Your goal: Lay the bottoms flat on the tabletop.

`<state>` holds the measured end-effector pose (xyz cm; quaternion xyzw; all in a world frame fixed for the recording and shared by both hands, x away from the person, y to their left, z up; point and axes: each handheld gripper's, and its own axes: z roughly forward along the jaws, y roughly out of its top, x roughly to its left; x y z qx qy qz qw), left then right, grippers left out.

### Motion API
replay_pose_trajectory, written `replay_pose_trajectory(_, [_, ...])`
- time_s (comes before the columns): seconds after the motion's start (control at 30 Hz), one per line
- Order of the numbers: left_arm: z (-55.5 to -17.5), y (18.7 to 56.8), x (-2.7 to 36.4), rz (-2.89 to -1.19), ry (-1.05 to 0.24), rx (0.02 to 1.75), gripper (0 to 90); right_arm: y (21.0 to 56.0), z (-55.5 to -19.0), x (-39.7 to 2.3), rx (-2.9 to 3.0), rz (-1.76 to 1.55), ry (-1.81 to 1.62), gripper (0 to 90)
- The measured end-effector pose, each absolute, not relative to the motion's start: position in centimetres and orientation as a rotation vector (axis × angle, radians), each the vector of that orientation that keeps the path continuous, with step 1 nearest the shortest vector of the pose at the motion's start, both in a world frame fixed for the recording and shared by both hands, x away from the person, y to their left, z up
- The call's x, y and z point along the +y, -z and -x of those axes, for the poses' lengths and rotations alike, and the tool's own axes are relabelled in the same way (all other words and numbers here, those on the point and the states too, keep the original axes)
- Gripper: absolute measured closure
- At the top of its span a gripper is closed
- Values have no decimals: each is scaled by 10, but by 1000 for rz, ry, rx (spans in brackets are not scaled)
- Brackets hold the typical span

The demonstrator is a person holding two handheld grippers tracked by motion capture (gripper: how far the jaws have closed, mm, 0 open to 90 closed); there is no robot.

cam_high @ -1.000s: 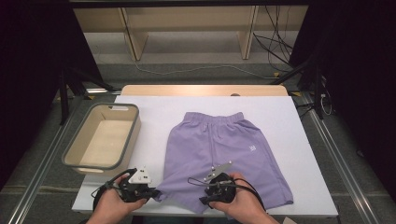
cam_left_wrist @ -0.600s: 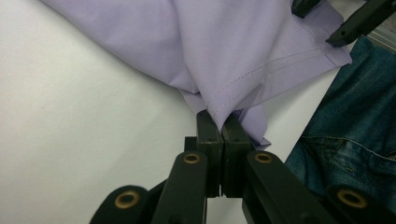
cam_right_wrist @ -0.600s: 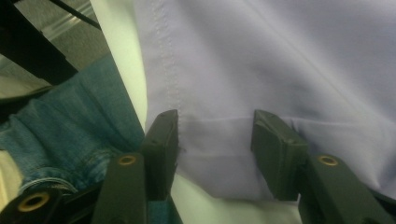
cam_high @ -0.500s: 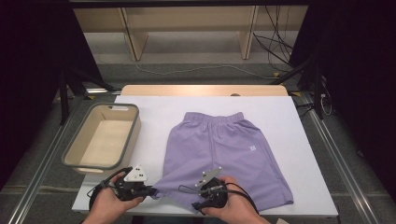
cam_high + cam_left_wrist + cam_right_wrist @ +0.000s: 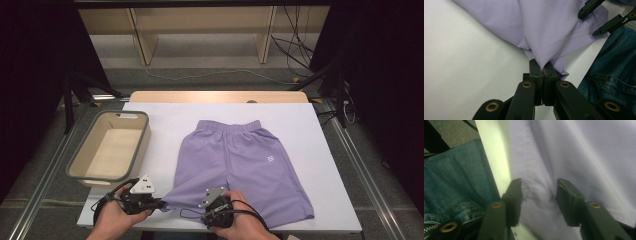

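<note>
Item: purple shorts [image 5: 240,167] lying flat at the centre of the white worktop [image 5: 330,150], waistband toward the top of the high view, leg hems toward the bottom edge.
Held corner: lower-left leg hem being drawn into a point at the lower centre of the high view.
Left gripper [image 5: 159,203]: jaws clenched on that hem corner; in the left gripper view the stitched edge is gathering into a bunch between the tips.
Right gripper [image 5: 216,196]: jaws have just been closing and are standing apart astride the same leg's hem, fabric between them, pads not visibly pressing yet.
Step in hand: judged to be securing a second hold on the hem before lifting or folding the leg.
Doing it well: right jaws should be settling past the stitch line, taking both layers, well apart from the left hold so the hem is running taut between the two.
Risk: a bite on the top layer alone is likely leaving the under layer dragging.
Nearby: grey-rimmed bin [image 5: 80,165] sitting at the left, empty as far as visible, apart from the shorts.
Hard to make out: whether the right jaws are catching one layer or two; the small white mark [image 5: 270,159] on the right leg is too small to read.
Cut off: forearms and blue denim [image 5: 454,195] running out at the bottom edges.
</note>
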<state>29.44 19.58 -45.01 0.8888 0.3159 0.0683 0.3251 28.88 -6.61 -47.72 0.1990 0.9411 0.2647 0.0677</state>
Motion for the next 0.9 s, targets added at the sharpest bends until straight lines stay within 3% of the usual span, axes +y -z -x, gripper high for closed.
replay_pose_trajectory(0.37, [-294, 452, 195, -2337, -172, 827, 884, 476, -293, -68, 2827, -604, -793, 870])
replay_pose_trajectory(0.73, [-290, 451, 196, -2344, -148, 806, 867, 460, -291, -83, 2941, -610, -853, 881])
replay_pose_trajectory(0.9, [-287, 444, 198, -2271, -127, 783, 772, 464, -290, -91, 2980, -619, -819, 877])
